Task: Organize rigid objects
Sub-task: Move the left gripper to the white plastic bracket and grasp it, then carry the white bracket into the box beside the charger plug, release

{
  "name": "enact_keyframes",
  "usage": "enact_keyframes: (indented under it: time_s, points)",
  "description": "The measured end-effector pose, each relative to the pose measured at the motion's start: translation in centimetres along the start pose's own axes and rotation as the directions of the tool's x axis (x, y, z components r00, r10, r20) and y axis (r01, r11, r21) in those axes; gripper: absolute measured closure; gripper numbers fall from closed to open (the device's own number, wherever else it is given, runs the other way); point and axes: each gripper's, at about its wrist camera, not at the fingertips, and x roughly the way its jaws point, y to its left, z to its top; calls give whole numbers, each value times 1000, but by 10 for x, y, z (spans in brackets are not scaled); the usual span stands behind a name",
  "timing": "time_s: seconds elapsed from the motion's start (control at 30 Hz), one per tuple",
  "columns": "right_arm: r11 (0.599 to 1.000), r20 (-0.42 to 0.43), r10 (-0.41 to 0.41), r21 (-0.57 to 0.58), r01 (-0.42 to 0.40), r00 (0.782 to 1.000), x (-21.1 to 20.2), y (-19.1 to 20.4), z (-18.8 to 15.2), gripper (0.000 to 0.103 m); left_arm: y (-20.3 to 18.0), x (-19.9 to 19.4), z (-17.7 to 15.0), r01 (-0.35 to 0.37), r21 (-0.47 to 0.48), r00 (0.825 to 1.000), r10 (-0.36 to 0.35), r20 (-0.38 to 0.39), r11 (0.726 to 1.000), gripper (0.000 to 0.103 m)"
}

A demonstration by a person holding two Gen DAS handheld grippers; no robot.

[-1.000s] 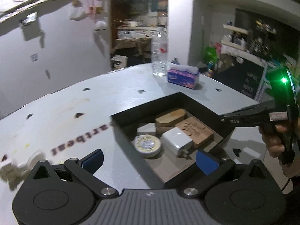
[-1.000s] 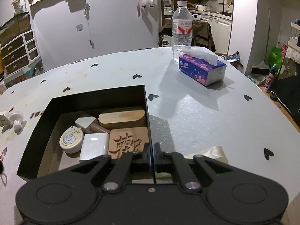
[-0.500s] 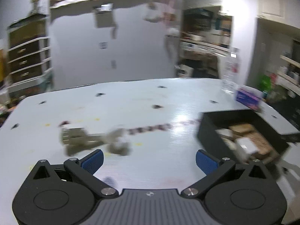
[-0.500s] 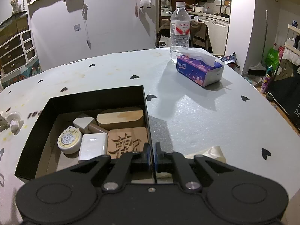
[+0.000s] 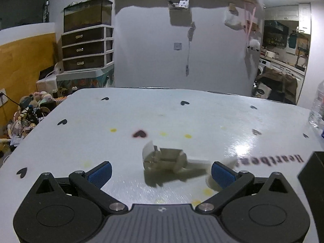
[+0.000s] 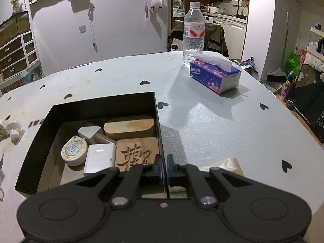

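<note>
- Cluttered room w/ pale walls; work surface is a white table (image 6: 212, 125) dotted w/ small black hearts, kitchen visible thru a doorway at far right.
- Black box (image 6: 97, 103) sits on the table's near-left part in the right wrist view; its right wall runs down to the right gripper's tips.
- Inside: wooden tile w/ carved character (image 6: 137, 152) at near right, rounded wooden block (image 6: 129, 126) behind it, white square adapter (image 6: 99, 159) left of the tile, round tape measure (image 6: 74, 150) further left, small white cube (image 6: 89, 131) toward the far-left part.
- Right gripper (image 6: 163, 167): jaws closed, pads nearly touching astride the box's thin right wall edge; can't tell if they pinch it.
- Crumpled pale wrapper (image 6: 224, 166) lies on the table just right of that gripper.
- Pale plastic piece (image 5: 164, 159) lies loose on the table in the left wrist view, blurred, w/ a white stem to its right; box corner (image 5: 312, 174) at the far right edge.
- Left gripper (image 5: 161, 171): jaws wide open, 2 blue pads (image 5: 100, 172) apart, nothing gripped; the plastic piece lies just beyond the gap.
- Far right on the table: purple tissue pack (image 6: 214, 76), clear water bottle (image 6: 193, 32) just behind it.
- Left background: dark drawer unit (image 5: 87, 48).
</note>
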Motion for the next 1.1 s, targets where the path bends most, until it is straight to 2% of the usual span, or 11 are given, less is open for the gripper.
enact_keyframes:
  time_s: [0.17, 0.43, 0.5, 0.53, 0.7, 0.87, 1.0, 1.1]
  points:
    - [1000, -2, 0, 0, 0, 1000, 0, 0, 0, 98, -5, 24, 5, -16, 9, 1000, 16, 17, 1000, 11]
    - [1000, -4, -1, -2, 1, 1000, 1, 0, -1, 98, -12, 51, 1, -48, 11, 998, 48, 30, 999, 21]
    - [1000, -4, -1, -1, 1, 1000, 1, 0, -1, 98, -12, 54, 0, -44, 9, 998, 43, 39, 999, 36]
    - [1000, -4, -1, -1, 1, 1000, 1, 0, -1, 98, -11, 55, 0, -38, 3, 998, 38, 43, 999, 38]
    - [1000, -3, -1, 0, 1, 1000, 1, 0, -1, 98, -9, 50, 2, -69, 8, 997, 69, 46, 998, 38]
    - [1000, -3, 2, 0, -2, 1000, 1, 0, -1, 98, -1, 29, 6, -64, -9, 996, 65, 67, 998, 38]
    - [1000, 0, 6, -1, -6, 1000, 1, 0, -1, 98, 1, 2, 9, -31, 0, 997, 31, 67, 1000, 38]
    - [1000, -1, 8, 1, -8, 1000, 1, -1, -1, 98, -6, -21, 10, 26, 30, 998, -27, 57, 999, 38]
